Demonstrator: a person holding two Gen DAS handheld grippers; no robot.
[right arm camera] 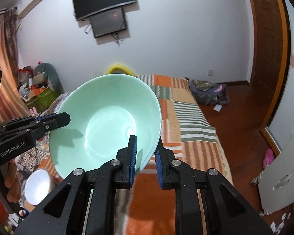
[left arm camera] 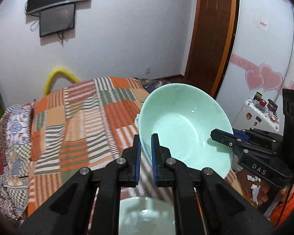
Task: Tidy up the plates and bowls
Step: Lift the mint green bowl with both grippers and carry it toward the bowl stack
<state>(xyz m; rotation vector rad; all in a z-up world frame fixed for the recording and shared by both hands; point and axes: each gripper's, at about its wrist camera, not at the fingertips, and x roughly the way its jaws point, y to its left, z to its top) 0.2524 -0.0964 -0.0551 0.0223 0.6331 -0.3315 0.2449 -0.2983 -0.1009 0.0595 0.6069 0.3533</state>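
Here a green bowl (left arm camera: 178, 125) is held aloft above the patchwork bedspread (left arm camera: 84, 113), pinched on opposite sides of its rim by both grippers. The left gripper (left arm camera: 146, 148) is closed on the rim, one blue pad inside the wall and one outside; the same grip is seen for the right gripper (right arm camera: 146, 152) in its own view. Both sets of jaws are drawn in as far as the thin wall allows, with nothing else between them. The bowl is tilted, its opening turned toward the cameras, and no part of it touches the bed.

Below, a second pale bowl (left arm camera: 147, 215) is seen blurred under the left gripper, probably the stack target, though that cannot be confirmed. A small white bowl (right arm camera: 37, 188) is visible low on the left of the right wrist view, near a hand.

The step in hand is judged to be a two-handed carry. For it to go well, both hands should be moved together so the rim is not twisted between the pads; glazed ceramic is slippery and a thin-edge pinch is easily lost. The bowl should be levelled before lowering, centred over the receiving dish, and set down gently before either grip is released. One-sided release is to be avoided, since the bowl would swing and could chip.
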